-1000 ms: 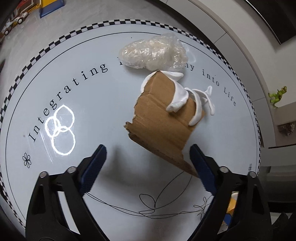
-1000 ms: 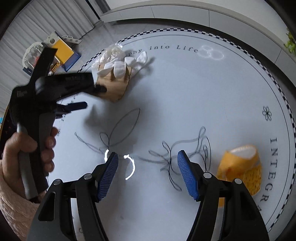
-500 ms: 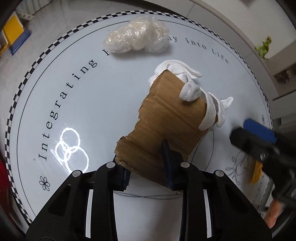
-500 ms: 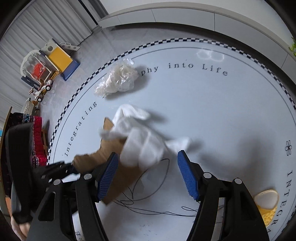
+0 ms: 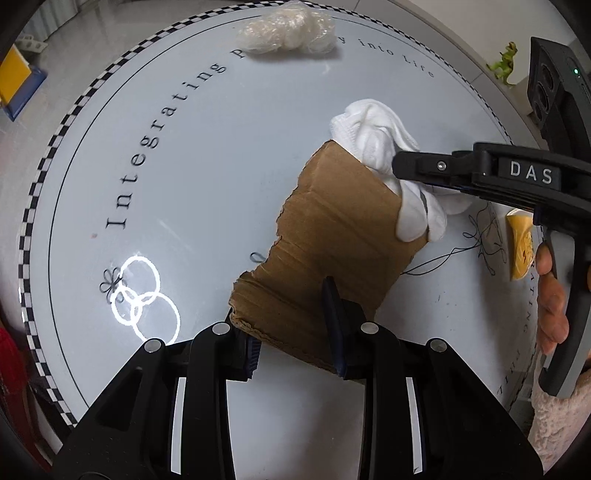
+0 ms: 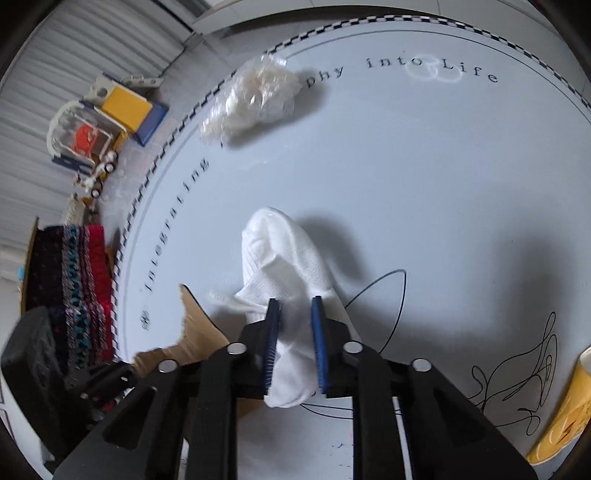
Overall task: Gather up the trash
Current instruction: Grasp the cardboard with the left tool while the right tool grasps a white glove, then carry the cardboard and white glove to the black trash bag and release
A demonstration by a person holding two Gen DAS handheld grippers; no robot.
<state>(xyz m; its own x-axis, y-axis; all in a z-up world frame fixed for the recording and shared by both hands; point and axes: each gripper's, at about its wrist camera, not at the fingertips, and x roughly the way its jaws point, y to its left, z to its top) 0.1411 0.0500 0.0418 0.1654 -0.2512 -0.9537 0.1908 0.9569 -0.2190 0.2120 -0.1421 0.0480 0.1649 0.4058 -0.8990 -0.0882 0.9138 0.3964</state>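
My left gripper (image 5: 291,328) is shut on the near edge of a torn brown cardboard piece (image 5: 332,236) and holds it over the round white table (image 5: 184,166). A crumpled white cloth (image 5: 373,136) lies on the cardboard's far end. My right gripper (image 6: 295,325) is shut on that white cloth (image 6: 284,258); it shows from the side in the left wrist view (image 5: 406,166). The cardboard's edge (image 6: 195,332) shows at lower left in the right wrist view.
A crumpled clear plastic bag (image 5: 288,26) lies near the table's far rim, also in the right wrist view (image 6: 255,96). A yellow cup (image 6: 565,417) lies on its side at the right (image 5: 521,243). Toys (image 6: 103,122) and a knitted fabric (image 6: 70,291) are on the floor at left.
My left gripper closed on the cardboard's near edge and holds it. My right gripper moved over from the table's right part and closed on the white cloth.
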